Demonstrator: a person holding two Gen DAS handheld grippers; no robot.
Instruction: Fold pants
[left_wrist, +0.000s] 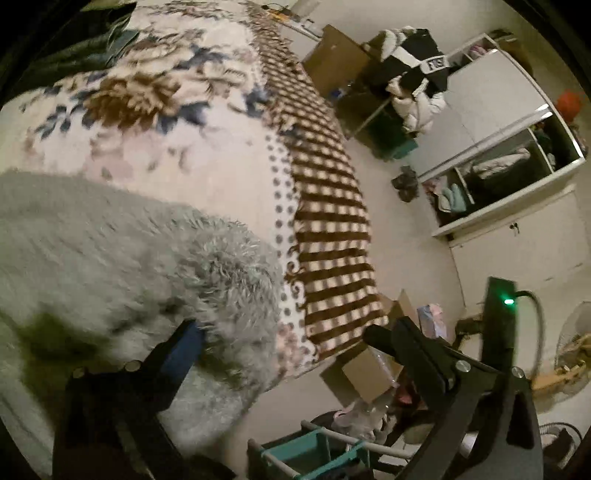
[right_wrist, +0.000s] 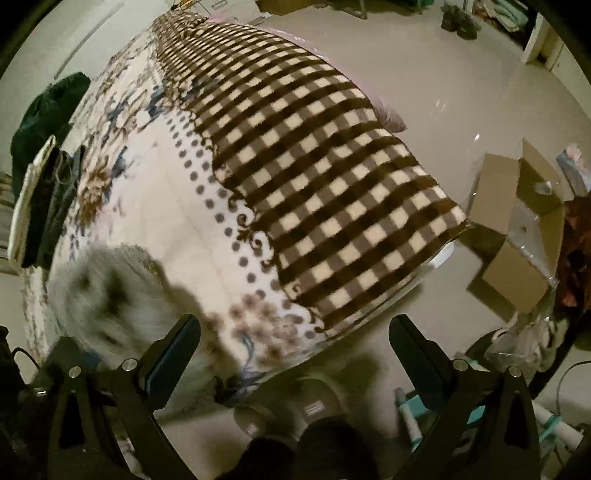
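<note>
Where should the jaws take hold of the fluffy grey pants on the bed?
Probably at the edge of the fluffy grey pants nearest the bed's corner, coming down from above. There the pile lies flat on the floral blanket, beside the open left gripper.

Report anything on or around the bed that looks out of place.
The fluffy grey fleece pants lie bunched at the bed's near corner, spilling over the edge of the floral blanket. Open cardboard boxes and clutter crowd the floor beside it. Nothing looks damaged or spilled.
</note>
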